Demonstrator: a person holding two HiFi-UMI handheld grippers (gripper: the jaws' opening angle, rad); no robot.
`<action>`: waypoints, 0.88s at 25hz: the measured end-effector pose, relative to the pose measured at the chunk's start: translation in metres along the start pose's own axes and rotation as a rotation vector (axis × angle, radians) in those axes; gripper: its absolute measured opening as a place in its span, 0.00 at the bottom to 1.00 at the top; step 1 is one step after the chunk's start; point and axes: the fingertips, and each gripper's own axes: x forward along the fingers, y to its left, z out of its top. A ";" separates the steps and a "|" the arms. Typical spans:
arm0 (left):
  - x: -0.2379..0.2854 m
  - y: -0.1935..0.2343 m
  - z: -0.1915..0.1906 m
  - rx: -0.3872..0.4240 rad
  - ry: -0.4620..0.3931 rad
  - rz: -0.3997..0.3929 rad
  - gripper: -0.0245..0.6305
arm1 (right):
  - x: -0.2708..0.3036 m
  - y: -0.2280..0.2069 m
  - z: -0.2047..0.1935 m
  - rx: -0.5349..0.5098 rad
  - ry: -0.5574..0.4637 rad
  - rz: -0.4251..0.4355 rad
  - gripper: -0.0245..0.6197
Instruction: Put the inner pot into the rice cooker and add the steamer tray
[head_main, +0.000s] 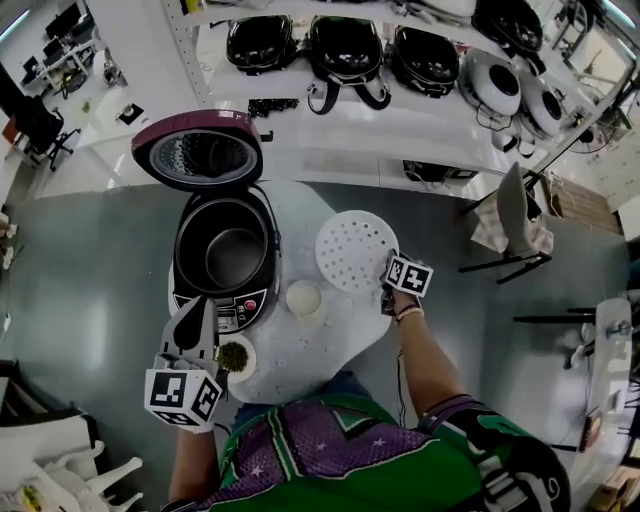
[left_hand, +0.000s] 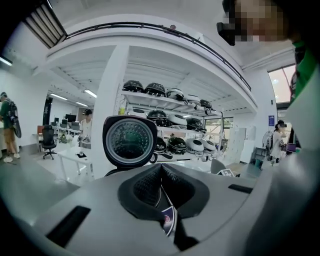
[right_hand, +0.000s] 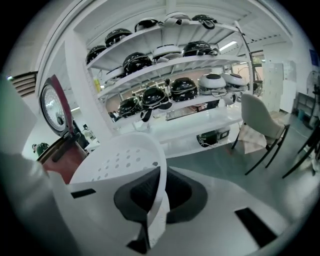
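With the pot (head_main: 235, 256) in the cooker (head_main: 232, 313) at the table's (head_main: 322, 352) left edge and the left gripper (head_main: 199, 308) squeezed shut, the right gripper (head_main: 388, 270) pinches the tray (head_main: 354, 247) by its rim near the far edge; next, it should be laid flat on the pot.

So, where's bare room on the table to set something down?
Bare tabletop at the near edge, below the white cup and the steamer tray. Crowded on the left: rice cooker, small dish of greens.

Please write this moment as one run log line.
inner pot: in rice cooker | steamer tray: rim in shut right gripper | left gripper: shut
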 end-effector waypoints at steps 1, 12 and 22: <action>0.000 0.001 0.004 0.003 -0.004 -0.009 0.07 | -0.008 -0.003 -0.001 0.015 -0.004 -0.011 0.05; -0.008 0.023 0.030 0.025 -0.056 -0.128 0.07 | -0.089 -0.006 0.005 0.126 -0.113 -0.100 0.05; -0.021 0.047 0.042 -0.001 -0.101 -0.194 0.07 | -0.142 0.060 0.040 0.125 -0.203 -0.079 0.05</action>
